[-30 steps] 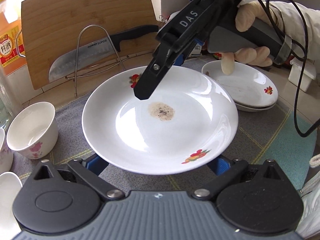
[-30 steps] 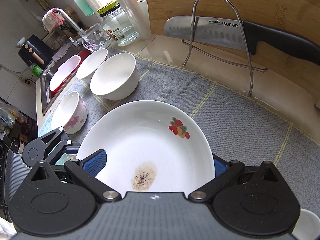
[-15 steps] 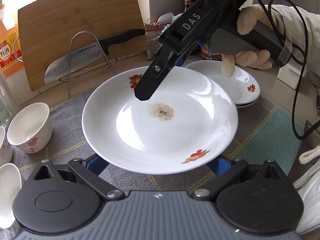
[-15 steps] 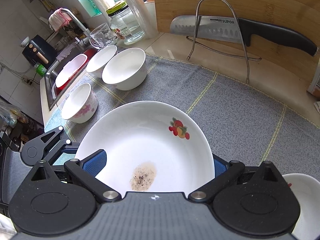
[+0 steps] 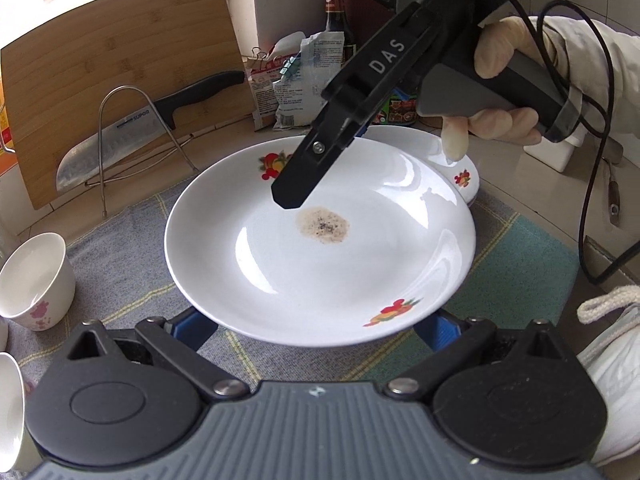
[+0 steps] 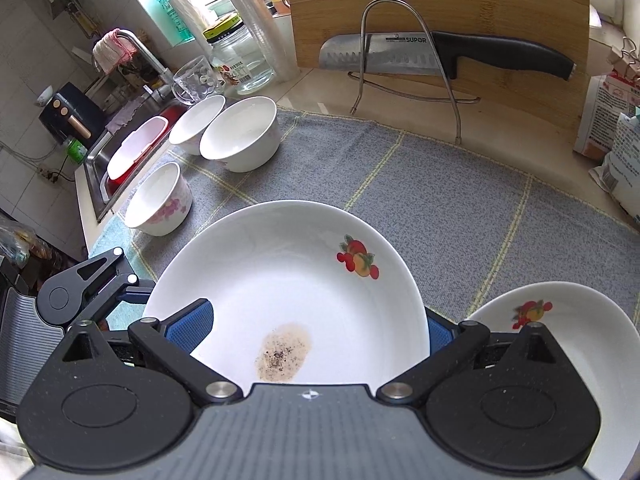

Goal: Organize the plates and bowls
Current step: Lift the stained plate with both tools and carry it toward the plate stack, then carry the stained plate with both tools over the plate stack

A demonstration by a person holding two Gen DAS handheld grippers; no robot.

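Observation:
A white plate (image 5: 320, 248) with fruit prints and a brown stain is held above the grey cloth; it also shows in the right wrist view (image 6: 288, 296). My left gripper (image 5: 316, 326) has a finger on each side of its near rim. My right gripper (image 6: 316, 326) holds the opposite rim the same way; its finger (image 5: 298, 184) reaches over the plate. A stack of matching plates (image 5: 460, 168) lies right behind, also low right in the right wrist view (image 6: 576, 344). Several white bowls (image 6: 240, 132) stand at the left.
A knife (image 6: 420, 56) rests in a wire rack against a bamboo cutting board (image 6: 440, 0). Food bags (image 5: 296, 76) and a sauce bottle stand at the back. A sink (image 6: 132, 152) lies far left. A floral cup (image 5: 32, 280) stands on the cloth.
The held plate has moved right with both grippers. The plate stack is now close behind it, and the bowls and knife rack have slid leftward in view.

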